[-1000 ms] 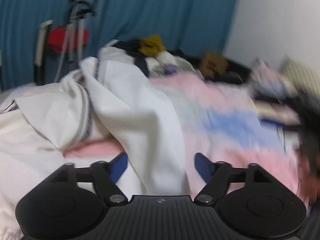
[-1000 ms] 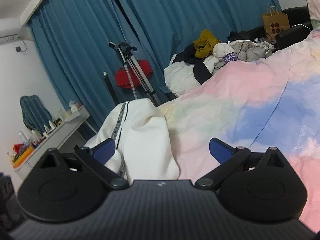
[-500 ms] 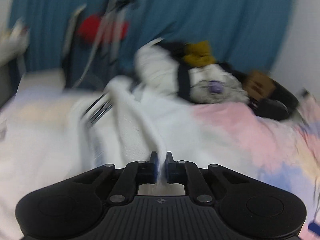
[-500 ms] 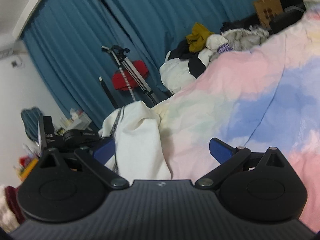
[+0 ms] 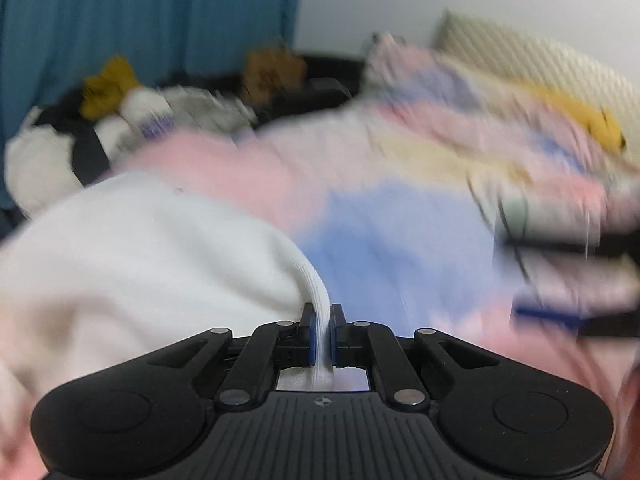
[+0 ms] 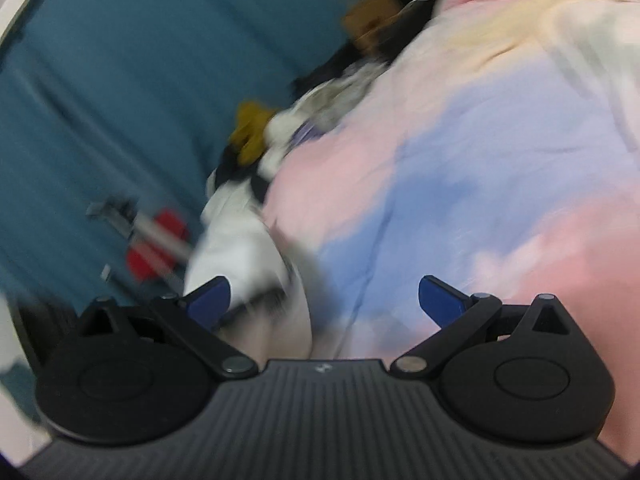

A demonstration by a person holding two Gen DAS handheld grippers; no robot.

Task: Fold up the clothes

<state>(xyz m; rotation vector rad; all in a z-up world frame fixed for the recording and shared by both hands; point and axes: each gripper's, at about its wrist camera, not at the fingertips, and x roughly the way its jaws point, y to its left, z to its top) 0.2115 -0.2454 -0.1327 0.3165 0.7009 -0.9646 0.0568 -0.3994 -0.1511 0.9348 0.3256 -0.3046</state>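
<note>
A white garment [image 5: 132, 248] lies bunched on the pastel bedspread [image 5: 400, 232], filling the left half of the left wrist view. My left gripper [image 5: 322, 334] is shut on a pinched ridge of its fabric, which runs up from between the blue pads. In the right wrist view the same white garment [image 6: 240, 256] shows blurred at the lower left, over the bedspread [image 6: 460, 168]. My right gripper [image 6: 324, 300] stands open above it; a fold of the white cloth lies by the left pad without being pinched.
A pile of other clothes [image 5: 100, 120], white, black and mustard, sits at the far edge of the bed against the blue curtain [image 5: 140, 12]. A brown paper bag [image 5: 272, 72] stands behind it. Stacked bedding [image 5: 540, 128] rises at the right. A tripod with something red [image 6: 152, 248] stands by the curtain.
My left gripper closed on the white garment's fabric and swung right across the bed with it. The right gripper stayed open, rolled and dropped closer to the cloth.
</note>
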